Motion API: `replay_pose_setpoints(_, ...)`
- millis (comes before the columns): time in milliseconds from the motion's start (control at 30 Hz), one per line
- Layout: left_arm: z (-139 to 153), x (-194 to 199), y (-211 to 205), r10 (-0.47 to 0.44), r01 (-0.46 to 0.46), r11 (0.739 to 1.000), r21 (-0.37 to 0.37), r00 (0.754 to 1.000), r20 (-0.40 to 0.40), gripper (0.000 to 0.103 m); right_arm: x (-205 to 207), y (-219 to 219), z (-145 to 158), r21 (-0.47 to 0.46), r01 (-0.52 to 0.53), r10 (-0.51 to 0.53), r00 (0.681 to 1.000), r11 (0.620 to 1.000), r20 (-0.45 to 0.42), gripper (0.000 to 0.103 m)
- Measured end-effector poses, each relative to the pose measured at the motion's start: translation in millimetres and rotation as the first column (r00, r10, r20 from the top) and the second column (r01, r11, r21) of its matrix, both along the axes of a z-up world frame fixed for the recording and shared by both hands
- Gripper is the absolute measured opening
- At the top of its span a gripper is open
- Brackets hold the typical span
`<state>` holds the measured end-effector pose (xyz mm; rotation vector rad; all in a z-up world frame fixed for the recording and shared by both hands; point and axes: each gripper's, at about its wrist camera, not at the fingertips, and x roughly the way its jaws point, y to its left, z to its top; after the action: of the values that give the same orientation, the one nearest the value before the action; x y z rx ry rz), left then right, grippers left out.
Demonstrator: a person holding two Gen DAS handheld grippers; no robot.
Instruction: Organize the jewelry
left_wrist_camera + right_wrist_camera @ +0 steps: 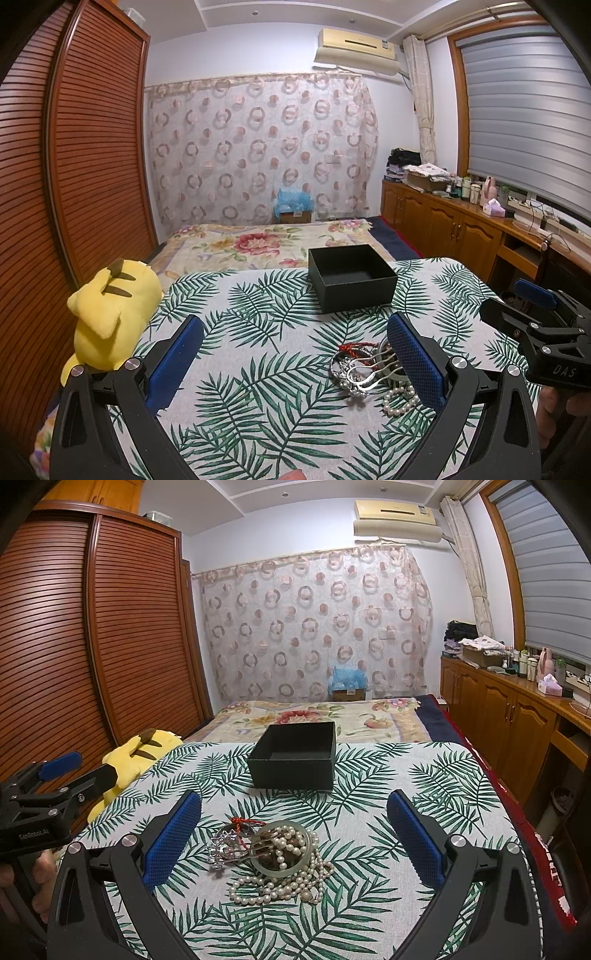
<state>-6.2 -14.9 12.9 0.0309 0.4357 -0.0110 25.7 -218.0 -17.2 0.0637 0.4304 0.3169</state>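
In the left wrist view the left gripper (295,354) fills the bottom of the frame with its two blue-padded fingers (177,363) spread wide and holding nothing. They hang above a leaf-print cloth (258,406). Just inside the lower-right finger lies the jewelry pile (365,373): a silver tiara-like piece, a red cord, and a string of pearls partly hidden behind the pad. At the right edge of that frame the right gripper (532,314) shows from the side; how far its jaws stand apart cannot be judged there.

In the right wrist view the right gripper (293,834) also stands wide open and empty, its blue fingers (415,840) framing the lower middle of the picture. Between them, nearer the left finger, the jewelry pile (273,860) rests on the cloth: a pale green bangle (295,864) with brown beads and pearls heaped in and over it, a pearl necklace (273,890) spilling toward the bottom, silver pieces and red cord on the pile's left side. Neither finger touches it.

Above the pile, in the middle of both frames, sits an open black box (295,758) on the same cloth, apart from the jewelry. A yellow plush toy (110,314) lies at the cloth's left edge. Behind are a floral blanket (314,712), a circle-patterned curtain (314,624), a slatted wooden wardrobe (92,627) on the left, and wooden cabinets (498,709) on the right.
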Motion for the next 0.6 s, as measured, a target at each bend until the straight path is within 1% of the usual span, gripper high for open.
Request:
replay_pose_setpoints(433,2.5,-0.9,-3.9,0.0,0.0,1.0,-0.001,1.0,-0.001,0.097,0.0,0.2,-0.6,0.0,-0.002,0.002,1.0,1.0,-0.001,0.101)
replay_pose_setpoints(467,9.5,3.6,-17.3,-0.001,0.001,1.0,-0.001,1.0,-0.003,0.097,-0.9,1.3,0.8,-0.001,-0.003,0.003,1.0,1.0,-0.001,0.101)
replay_pose_setpoints(600,11.7,6.2,-27.8,0.002,-0.002,1.0,-0.002,1.0,-0.016,0.097,-0.3,8.3,-1.2,-0.008,-0.009,0.009,1.0,1.0,-0.007,0.101)
